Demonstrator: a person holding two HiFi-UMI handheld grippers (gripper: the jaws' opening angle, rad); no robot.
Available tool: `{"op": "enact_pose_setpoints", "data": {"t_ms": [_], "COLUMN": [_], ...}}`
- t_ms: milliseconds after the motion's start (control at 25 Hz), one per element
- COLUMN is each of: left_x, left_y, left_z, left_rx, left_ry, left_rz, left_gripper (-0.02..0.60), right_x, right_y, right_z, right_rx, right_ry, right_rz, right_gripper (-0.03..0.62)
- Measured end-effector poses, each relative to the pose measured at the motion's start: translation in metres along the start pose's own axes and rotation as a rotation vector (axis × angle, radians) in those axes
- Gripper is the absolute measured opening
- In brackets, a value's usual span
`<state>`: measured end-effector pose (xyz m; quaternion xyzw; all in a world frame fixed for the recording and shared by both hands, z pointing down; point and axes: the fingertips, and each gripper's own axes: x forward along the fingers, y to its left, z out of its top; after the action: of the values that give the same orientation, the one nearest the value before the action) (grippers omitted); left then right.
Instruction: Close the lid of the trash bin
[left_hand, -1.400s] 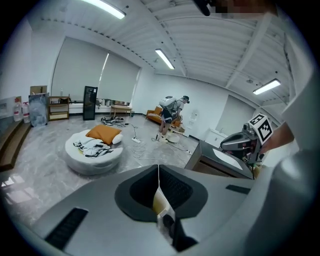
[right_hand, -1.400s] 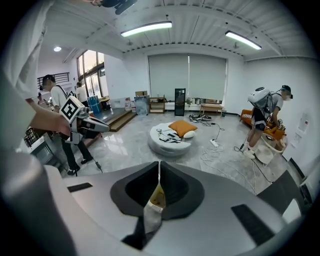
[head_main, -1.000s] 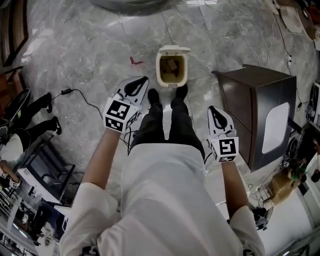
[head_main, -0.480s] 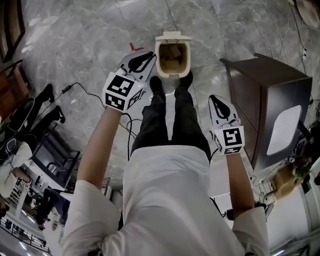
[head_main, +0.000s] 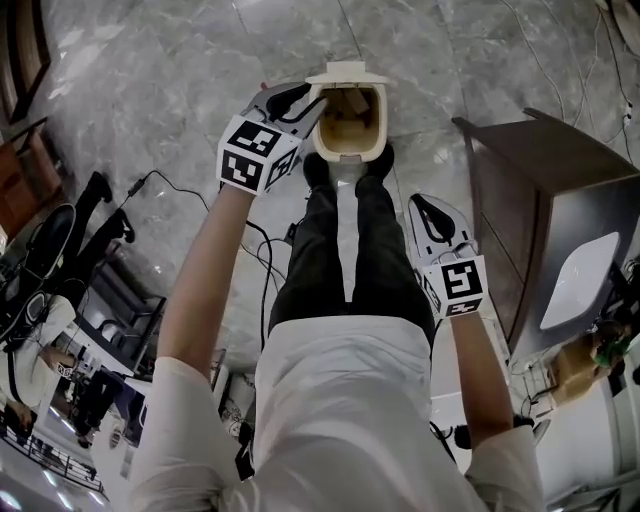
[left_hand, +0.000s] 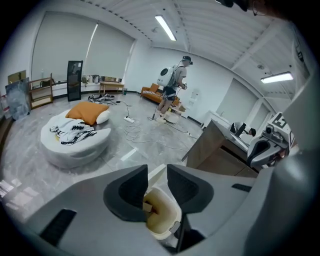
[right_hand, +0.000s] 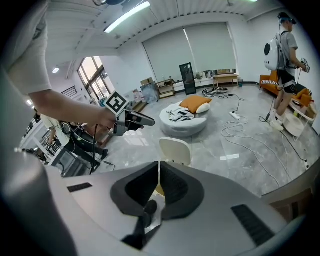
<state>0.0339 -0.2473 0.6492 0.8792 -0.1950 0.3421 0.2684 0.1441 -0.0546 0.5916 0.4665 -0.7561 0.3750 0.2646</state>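
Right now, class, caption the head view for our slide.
Person standing over the open trash bin, left gripper near its rim with empty jaws just opening, right gripper shut.

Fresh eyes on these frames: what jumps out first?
The open cream bin on the marble floor, at the toes of the person, its lid standing up at the far rim. The left claw sits by the bin's left rim, jaws just opening with nothing between them. The right claw hangs shut at the person's side.
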Motion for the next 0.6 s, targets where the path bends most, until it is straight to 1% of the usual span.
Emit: {"op": "enact_pose_setpoints", "data": {"t_ms": [40,160,200,360,600], "left_x": [0.006,0.025,0.032,0.055,0.082], "left_y": [0.002,0.009,0.013,0.031,0.045], "left_z": [-0.004,-0.015,-0.018,-0.032,-0.05], "left_rx": [-0.006,-0.042,-0.055,-0.089,-0.097], "left_ry": [0.012,0.051,0.061,0.104,0.143], "left_rz": [-0.009,-0.046,-0.051,-0.039,-0.049], "left_gripper": [0.121,0.182,0.187,0.187,0.189], "right_x": [0.002,0.01,0.012,0.022,0.036], "right_y": [-0.001,-0.008,-0.011,-0.017,-0.025], "right_z": [-0.003,-0.01,-0.011,-0.015,-0.027], "right_rx": [0.002,0.003,0.004,0.011,-0.005], "right_ry": [0.005,0.015,0.017,0.029,0.053], "right_rz": [0.007,0.024,0.028,0.054,0.084], "right_gripper": [0.032,0.032,0.032,0.032,0.032]}}
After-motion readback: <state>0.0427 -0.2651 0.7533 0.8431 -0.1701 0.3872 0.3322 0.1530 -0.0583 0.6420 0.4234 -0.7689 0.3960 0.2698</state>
